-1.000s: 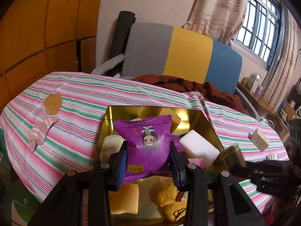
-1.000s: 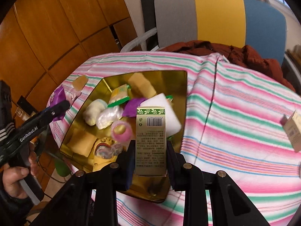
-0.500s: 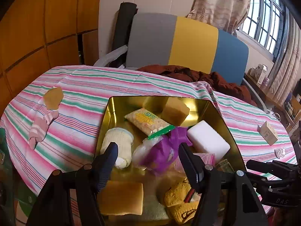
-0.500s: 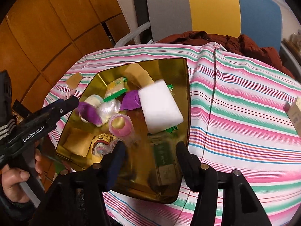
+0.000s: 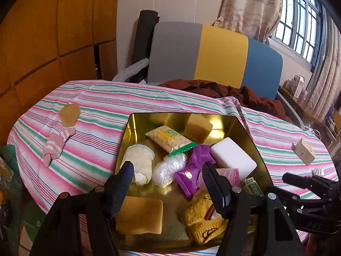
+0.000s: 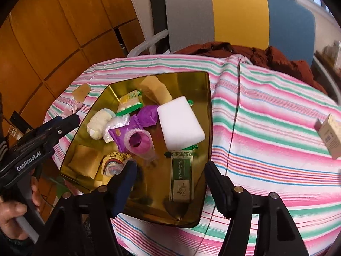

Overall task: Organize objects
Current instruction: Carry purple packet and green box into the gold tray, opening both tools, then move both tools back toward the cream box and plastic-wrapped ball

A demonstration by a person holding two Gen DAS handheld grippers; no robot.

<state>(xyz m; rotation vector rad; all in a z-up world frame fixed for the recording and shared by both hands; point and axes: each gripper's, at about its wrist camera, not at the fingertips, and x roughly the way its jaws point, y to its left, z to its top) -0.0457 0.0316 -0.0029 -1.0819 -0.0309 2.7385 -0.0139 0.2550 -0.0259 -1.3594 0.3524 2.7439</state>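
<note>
The shiny gold metal tray [image 5: 127, 136] sits on the table with the pink and green striped cloth [image 5: 102, 106]. The purple snack packet [image 5: 192, 176] now lies in the middle of the tray, between the clear plastic bag [image 5: 169, 169] and the white foam block [image 5: 233, 160]. A second ago the left gripper [image 5: 168, 181] held it tight. Now that gripper is wide open with nothing in it, above the near edge of the tray.

The green and cream box [image 6: 181, 176] now lies flat in the tray's near right corner, just below the white block. The right gripper [image 6: 169, 186] held it before. Now its fingers are spread wide and empty, on either side of the box but not touching it.

A small cream box [image 6: 331, 135] is far off to the right on the cloth. A pink striped sock [image 5: 56, 144] is off to the left.
</note>
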